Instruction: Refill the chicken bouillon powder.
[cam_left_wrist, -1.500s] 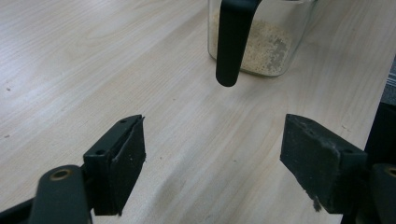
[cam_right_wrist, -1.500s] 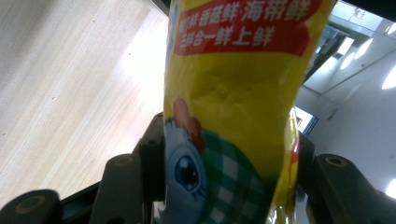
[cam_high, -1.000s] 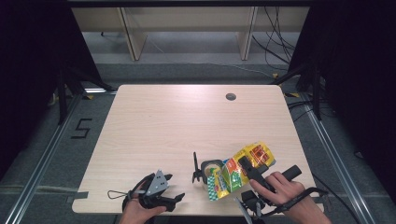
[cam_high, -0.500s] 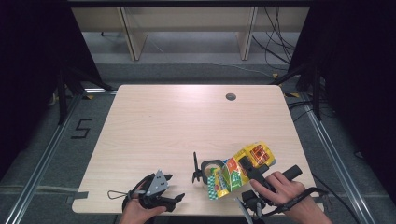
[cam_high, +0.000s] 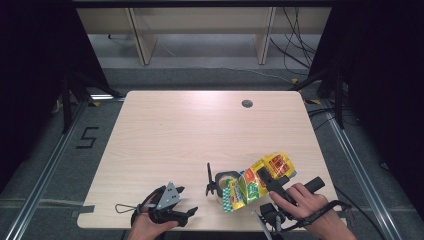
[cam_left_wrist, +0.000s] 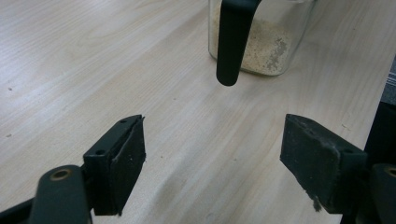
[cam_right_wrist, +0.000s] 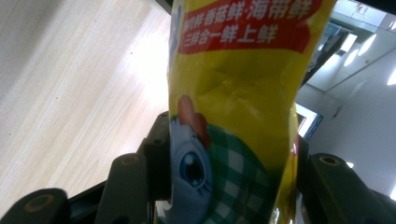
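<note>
A yellow and green printed snack bag (cam_high: 250, 186) hangs tilted above a glass jar (cam_high: 226, 179) near the table's front edge. My right gripper (cam_high: 266, 179) is shut on the bag; in the right gripper view the bag (cam_right_wrist: 233, 93) fills the gap between both jaws of the right gripper (cam_right_wrist: 229, 163). The jar (cam_left_wrist: 271, 46) holds beige powder, and a black handle (cam_left_wrist: 231, 42) stands in front of it. My left gripper (cam_high: 186, 202) rests at the front left of the table, pointing toward the jar. The left gripper (cam_left_wrist: 212, 144) is open with only bare wood between its pads.
The wooden table (cam_high: 190, 130) has a round cable hole (cam_high: 247, 103) at the back right. A black upright lid part (cam_high: 209, 181) stands left of the jar. Dark frames and rails flank the table on both sides.
</note>
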